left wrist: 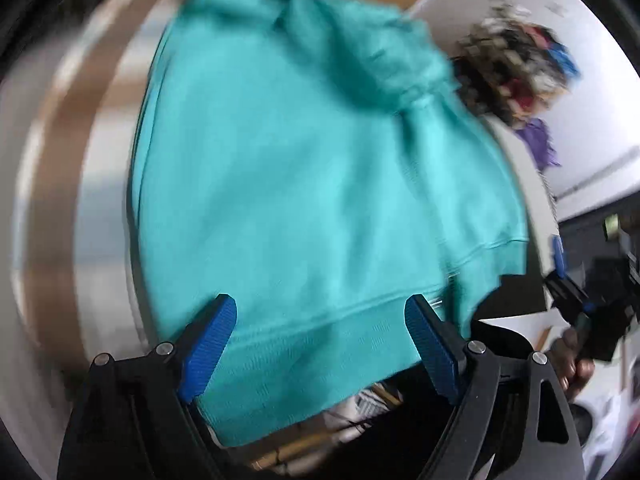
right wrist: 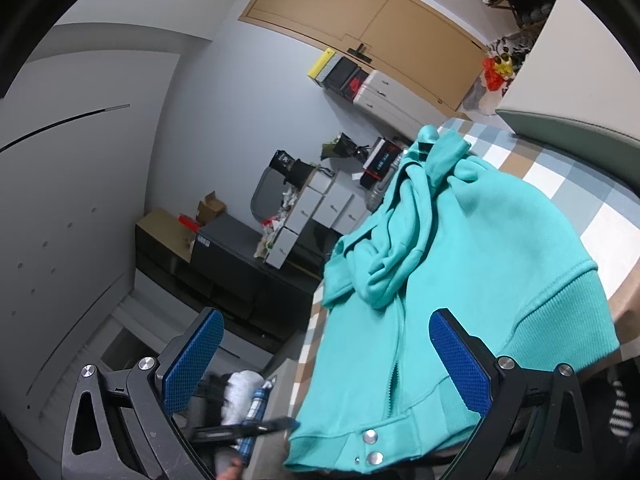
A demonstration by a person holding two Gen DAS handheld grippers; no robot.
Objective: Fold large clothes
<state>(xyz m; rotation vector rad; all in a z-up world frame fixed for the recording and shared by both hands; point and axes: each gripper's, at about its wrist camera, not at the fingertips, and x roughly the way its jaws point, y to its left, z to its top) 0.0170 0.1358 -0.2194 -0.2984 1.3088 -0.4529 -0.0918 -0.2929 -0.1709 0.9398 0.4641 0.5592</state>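
Right wrist view shows the checked blue, white and tan bed cover (right wrist: 560, 184) as the biggest surface, with the turquoise fleece zip-up hoodie (right wrist: 460, 248) spread over its near edge. Its ribbed hem with 2 metal snaps (right wrist: 370, 446) overhangs that edge, and the hood and a sleeve are bunched near the top. Beyond the bed stand a dark low cabinet (right wrist: 240, 264) and stacked white boxes (right wrist: 320, 204).

Left wrist view is motion-blurred, and the hoodie fills most of it. The left gripper (left wrist: 320, 340) has its blue pads (left wrist: 208, 348) wide apart with the hem band lying between them, not pressed. The right gripper (right wrist: 324, 364) also stands apart, gripping nothing; 1 pad overlaps the hoodie's front in the picture.

Risk, as I judge it: with neither tool clamped, the overhanging hem could drag the garment off the edge, and folding over the bunched hood would trap a lump.
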